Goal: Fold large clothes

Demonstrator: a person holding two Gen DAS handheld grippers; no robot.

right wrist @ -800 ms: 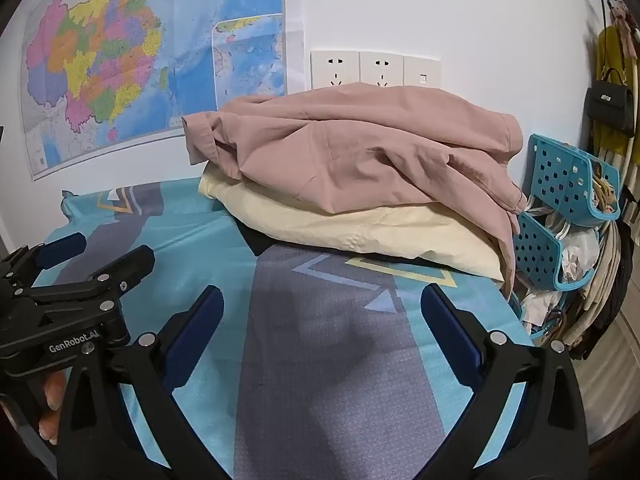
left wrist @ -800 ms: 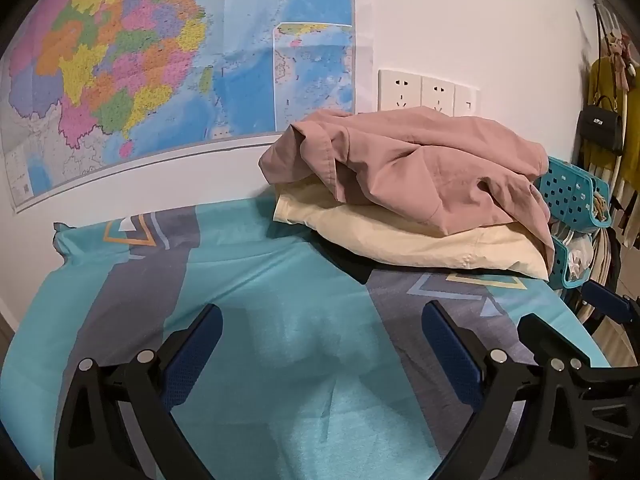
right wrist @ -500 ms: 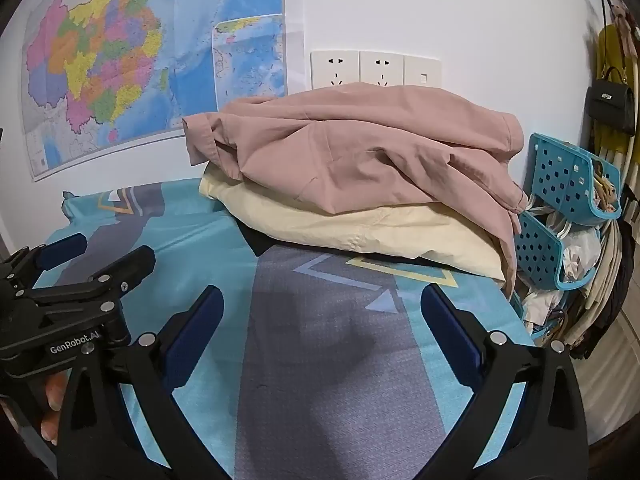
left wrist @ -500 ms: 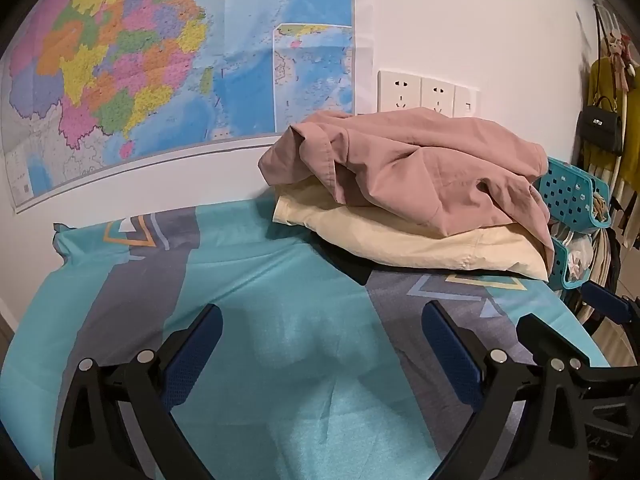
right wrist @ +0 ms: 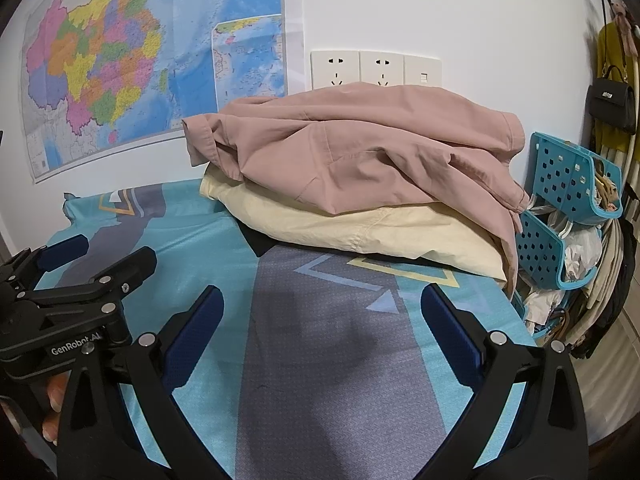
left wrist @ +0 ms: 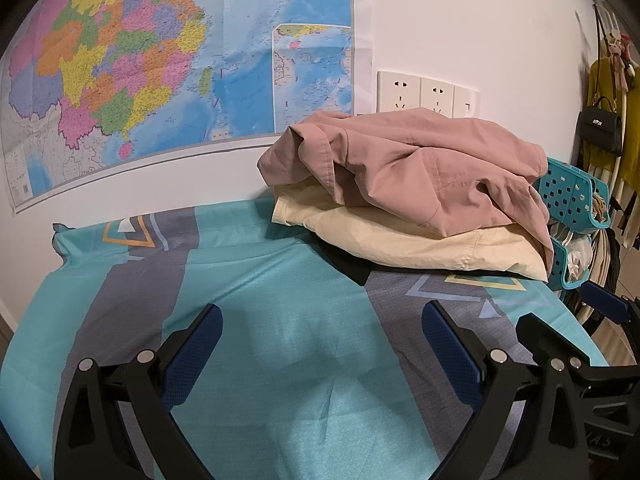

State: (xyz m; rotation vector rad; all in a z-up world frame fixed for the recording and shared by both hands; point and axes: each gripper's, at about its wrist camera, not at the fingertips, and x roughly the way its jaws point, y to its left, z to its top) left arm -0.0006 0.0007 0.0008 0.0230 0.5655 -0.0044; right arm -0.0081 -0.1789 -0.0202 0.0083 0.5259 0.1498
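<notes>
Nothing moved, black cloth (right wrist: pixel 256 242) mostly hidden (under cream garment (right wrist: pixel 360 236))

**Open gripper held over patterned cloth**

The left gripper (left wrist: pixel 320 328) is seen with jaws wide apart and nothing between them, above a teal and grey cloth (left wrist: pixel 280 280). Beyond it, a pink garment (left wrist: pixel 420 168) is piled on a cream garment (left wrist: pixel 400 236) near the wall, below a map (left wrist: pixel 160 72).
</notes>
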